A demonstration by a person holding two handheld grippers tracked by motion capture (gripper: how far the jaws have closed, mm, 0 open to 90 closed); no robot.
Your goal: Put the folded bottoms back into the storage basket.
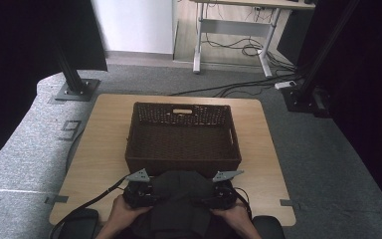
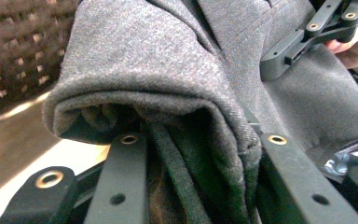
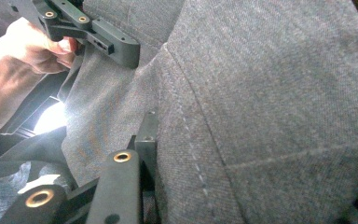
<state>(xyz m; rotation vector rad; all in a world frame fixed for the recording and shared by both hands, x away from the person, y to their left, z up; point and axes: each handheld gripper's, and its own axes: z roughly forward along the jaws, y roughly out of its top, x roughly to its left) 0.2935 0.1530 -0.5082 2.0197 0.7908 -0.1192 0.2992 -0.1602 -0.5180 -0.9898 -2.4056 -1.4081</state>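
1. Looking down, the high view showed a folded dark grey garment (image 1: 179, 201) at the table's (image 1: 104, 144) near edge, clamped between left gripper (image 1: 140, 191) and right gripper (image 1: 224, 191). A wicker basket (image 1: 183, 139) stood just beyond.
2. Left gripper view: jaws pinched the fold; basket blurred behind.
3. Right gripper view: jaws gripped cloth, which blocked everything ahead.

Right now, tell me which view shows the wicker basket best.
The high view: the whole wicker basket sits on the table, empty, behind the bundled grey garment. The left gripper view catches just a blurred patch of its weave. The right gripper view gives nothing useful of it.
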